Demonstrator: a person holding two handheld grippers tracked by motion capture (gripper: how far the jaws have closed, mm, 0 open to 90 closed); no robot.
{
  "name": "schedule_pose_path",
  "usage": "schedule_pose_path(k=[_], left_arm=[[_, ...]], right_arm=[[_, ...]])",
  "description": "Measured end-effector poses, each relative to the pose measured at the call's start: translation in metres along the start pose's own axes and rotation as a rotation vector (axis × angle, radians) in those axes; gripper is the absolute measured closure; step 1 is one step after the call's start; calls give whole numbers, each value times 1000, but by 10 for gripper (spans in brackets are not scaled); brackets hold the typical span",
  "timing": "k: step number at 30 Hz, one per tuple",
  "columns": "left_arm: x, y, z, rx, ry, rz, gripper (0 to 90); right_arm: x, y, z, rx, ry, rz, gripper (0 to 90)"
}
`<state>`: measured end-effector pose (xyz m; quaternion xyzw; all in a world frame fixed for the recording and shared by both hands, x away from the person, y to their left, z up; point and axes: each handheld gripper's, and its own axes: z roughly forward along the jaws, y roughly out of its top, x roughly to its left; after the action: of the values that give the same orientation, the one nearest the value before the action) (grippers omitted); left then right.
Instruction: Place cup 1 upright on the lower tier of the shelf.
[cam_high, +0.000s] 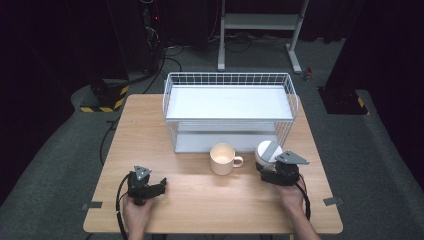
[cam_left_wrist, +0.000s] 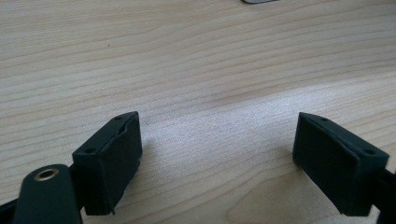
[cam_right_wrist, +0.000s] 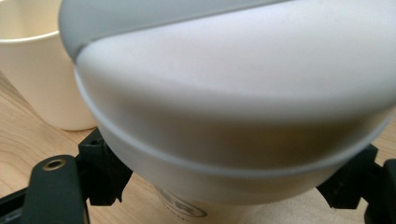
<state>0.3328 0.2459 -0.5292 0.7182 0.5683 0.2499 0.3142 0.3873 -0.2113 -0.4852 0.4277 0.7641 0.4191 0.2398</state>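
A white rounded cup with a grey lid (cam_high: 267, 151) sits tilted at the table's right, just in front of the wire rack. My right gripper (cam_high: 269, 166) has its jaws on either side of it and is shut on it. In the right gripper view the white cup (cam_right_wrist: 224, 107) bulges between the black pads (cam_right_wrist: 105, 172). A cream mug (cam_high: 223, 159) with its handle to the right stands on the table just left of the cup; the cream mug (cam_right_wrist: 37, 70) also shows beside it. My left gripper (cam_high: 161, 186) rests low at the front left, open (cam_left_wrist: 217, 163) over bare wood.
A white wire rack (cam_high: 230, 80) with two flat shelves stands at the back of the wooden table (cam_high: 200, 200). Tape marks sit at the front corners. Bare wood lies between the two grippers. Dark floor, cables and a metal stand lie beyond the table.
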Motion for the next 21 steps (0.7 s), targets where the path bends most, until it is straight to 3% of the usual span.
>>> schedule_pose_path(k=[13,21], left_arm=[[0,0,0,0,0,1,161],[0,0,0,0,0,1,161]], right_arm=[[-2,19,15,-1,4,1,189],[-6,30,34,12,-5,24,189]])
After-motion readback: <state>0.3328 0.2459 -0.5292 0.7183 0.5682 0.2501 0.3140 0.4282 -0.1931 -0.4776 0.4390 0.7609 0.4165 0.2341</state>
